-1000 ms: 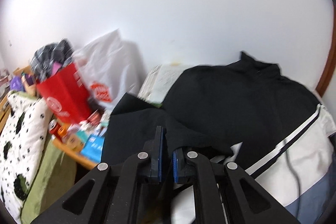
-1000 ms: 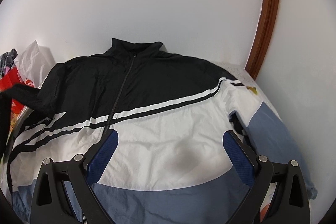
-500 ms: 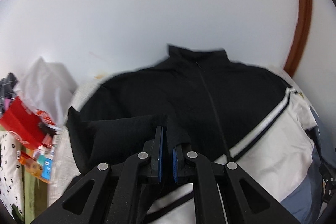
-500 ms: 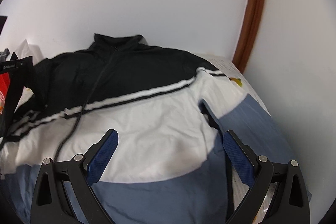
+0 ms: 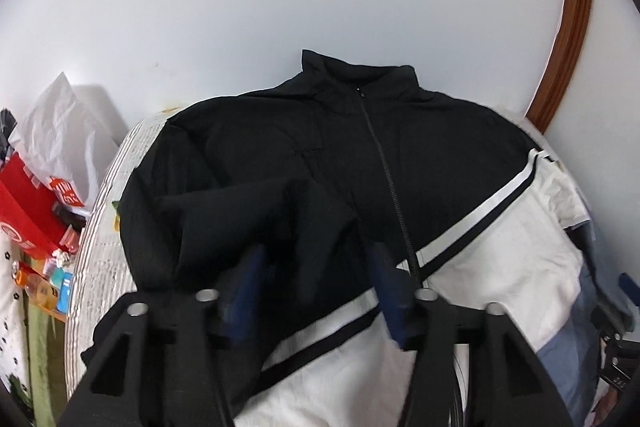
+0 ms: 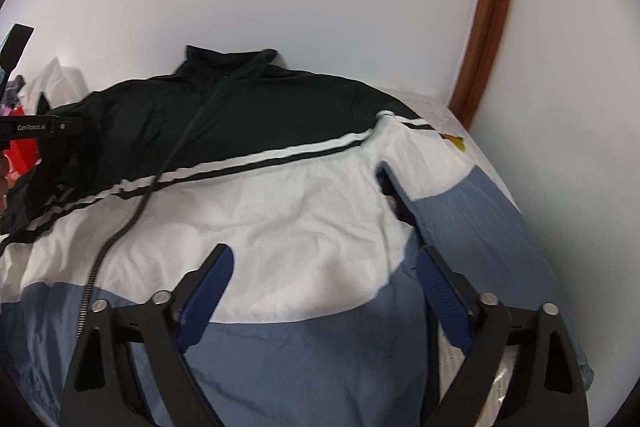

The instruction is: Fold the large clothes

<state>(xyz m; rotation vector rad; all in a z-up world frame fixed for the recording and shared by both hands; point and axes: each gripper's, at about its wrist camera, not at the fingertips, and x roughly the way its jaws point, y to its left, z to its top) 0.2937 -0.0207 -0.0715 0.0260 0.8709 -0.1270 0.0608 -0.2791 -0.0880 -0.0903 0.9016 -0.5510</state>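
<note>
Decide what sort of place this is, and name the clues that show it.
Probably a bedroom at home. A jacket lies spread on what looks like a bed against a plain wall; shopping bags and snack clutter sit beside it, and a wooden frame runs up one side.

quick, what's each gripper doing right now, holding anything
left gripper: open, jaws have just been opening, black sleeve lies loose between them, let go.
right gripper: open, jaws have just narrowed a little, empty above the jacket.
</note>
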